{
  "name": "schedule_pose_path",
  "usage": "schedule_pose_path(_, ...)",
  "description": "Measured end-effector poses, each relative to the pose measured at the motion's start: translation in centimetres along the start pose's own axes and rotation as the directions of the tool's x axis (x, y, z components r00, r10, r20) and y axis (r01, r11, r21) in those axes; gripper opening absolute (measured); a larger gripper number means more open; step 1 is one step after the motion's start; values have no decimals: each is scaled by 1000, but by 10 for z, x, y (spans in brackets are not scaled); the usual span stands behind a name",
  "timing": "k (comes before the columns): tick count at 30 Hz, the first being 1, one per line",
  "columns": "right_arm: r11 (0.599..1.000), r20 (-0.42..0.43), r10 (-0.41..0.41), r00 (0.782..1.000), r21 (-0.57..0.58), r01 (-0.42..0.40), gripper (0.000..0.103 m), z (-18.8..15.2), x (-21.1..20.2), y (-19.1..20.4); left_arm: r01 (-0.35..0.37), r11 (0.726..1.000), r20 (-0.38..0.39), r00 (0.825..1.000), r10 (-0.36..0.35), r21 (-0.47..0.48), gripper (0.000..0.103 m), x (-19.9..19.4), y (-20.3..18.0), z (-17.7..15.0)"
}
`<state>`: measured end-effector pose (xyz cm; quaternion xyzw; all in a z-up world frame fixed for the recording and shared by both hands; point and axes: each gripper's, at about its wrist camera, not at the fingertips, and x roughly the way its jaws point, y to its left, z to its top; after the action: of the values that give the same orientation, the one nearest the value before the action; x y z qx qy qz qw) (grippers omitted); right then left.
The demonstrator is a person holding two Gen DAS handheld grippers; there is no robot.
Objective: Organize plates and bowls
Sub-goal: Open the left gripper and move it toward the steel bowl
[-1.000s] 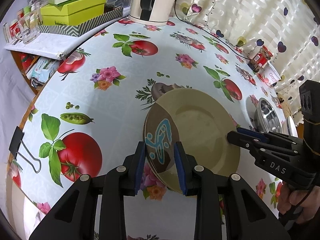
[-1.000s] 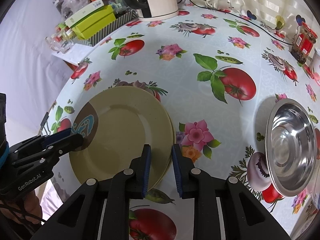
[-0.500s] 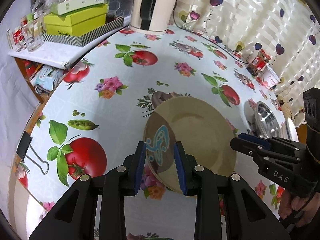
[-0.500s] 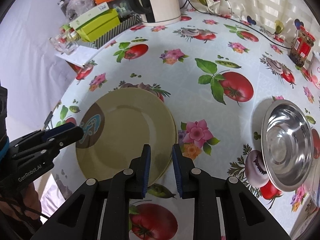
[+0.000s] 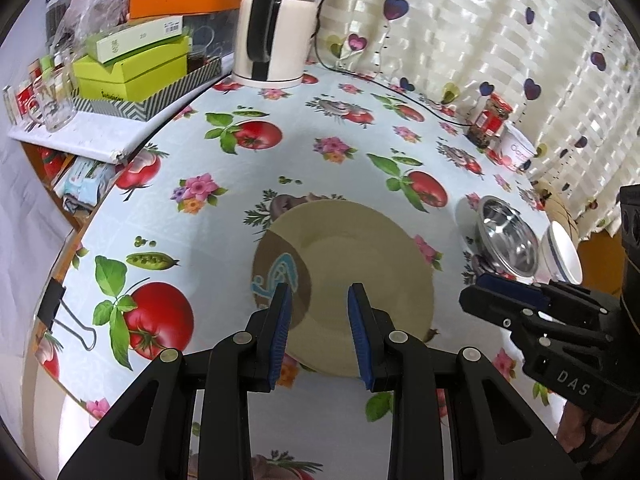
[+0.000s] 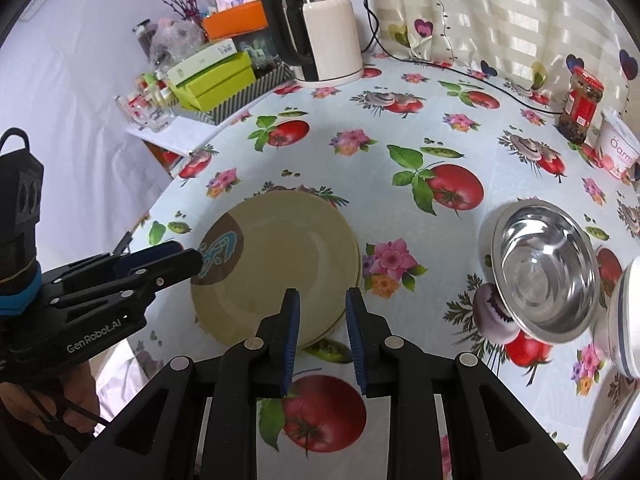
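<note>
Grippers first: left gripper (image 5: 318, 312) is spread, pads apart with nothing between them, hovering over the near-left part of the stacked beige plates (image 5: 352, 280). Right gripper (image 6: 322, 312) is likewise released, empty, poised above the near edge of the same stack.

Plates sit flat on the tomato-print tablecloth (image 6: 440, 128), near its front edge. A second rim shows under the top plate on the right side in the right wrist view, so at least two plates, slightly offset rather than flush.

My read: the plate stack looks done and the bowls are next. Steel bowl (image 6: 544, 272) is to the right of the plates, well apart from them, tilted with its far-right rim leaning against the white bowl with a blue band (image 6: 624, 320) at the table's right edge.

For a clean pick:
- Use the right gripper; it's the closer one.
- Take the steel bowl by its rim, one pad inside and one outside. It's thin, slick metal, so close squarely or it'll likely pivot out.
- Lift before translating, since it's leaning on the white bowl and dragging could shove that one off the edge.

Further back, keep clear of the red-lidded jar (image 6: 582, 104), the kettle cord (image 6: 460, 68) and the electric kettle (image 6: 320, 28).
</note>
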<state>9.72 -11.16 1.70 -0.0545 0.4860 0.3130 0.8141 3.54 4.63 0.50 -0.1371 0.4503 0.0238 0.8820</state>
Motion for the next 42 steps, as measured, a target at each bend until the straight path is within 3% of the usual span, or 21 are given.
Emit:
schedule_pose_path(24, 999, 56, -44, 997, 32, 42, 24, -33, -40, -13, 63, 994, -19, 998, -61, 92, 29, -4, -44, -10)
schedule_pose_path(42, 992, 82, -90, 993, 96, 82, 35, -42, -56, -46, 127, 979, -49, 991, -121, 162, 29, 6, -85, -4)
